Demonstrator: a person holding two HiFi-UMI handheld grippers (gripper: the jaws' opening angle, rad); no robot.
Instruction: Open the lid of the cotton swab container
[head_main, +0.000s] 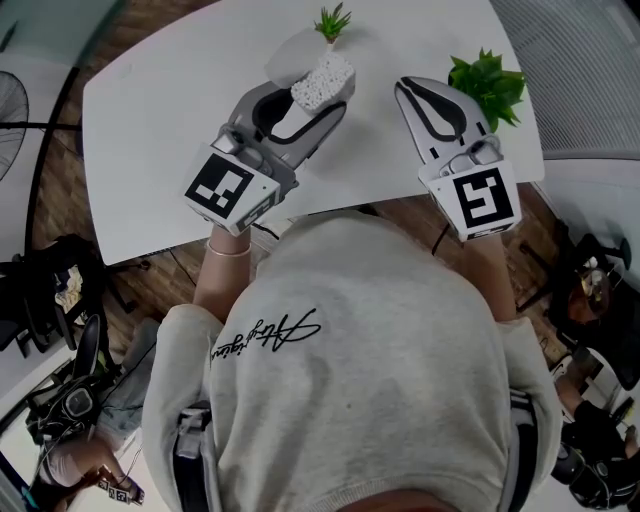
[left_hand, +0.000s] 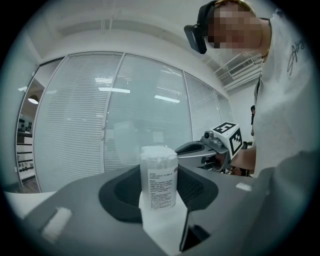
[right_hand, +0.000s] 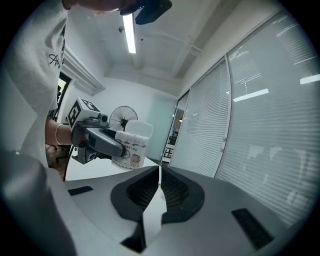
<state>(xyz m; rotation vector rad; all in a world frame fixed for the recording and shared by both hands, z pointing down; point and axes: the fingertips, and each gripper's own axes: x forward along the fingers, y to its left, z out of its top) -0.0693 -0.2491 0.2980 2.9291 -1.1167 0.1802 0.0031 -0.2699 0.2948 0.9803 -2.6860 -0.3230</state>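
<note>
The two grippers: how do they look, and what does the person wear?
Both the left gripper and the right gripper are pale grey shells, their fingers carrying black ribbed pads. Each bears a white cube with black square markers. The person wears a light grey top with dark script lettering and a thin bracelet.

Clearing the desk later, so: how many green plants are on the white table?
2. A small plant at the table's far edge, just beyond the cotton swab container; a bushier plant at the right edge, beside the right gripper. Others may be hidden from view.
</note>
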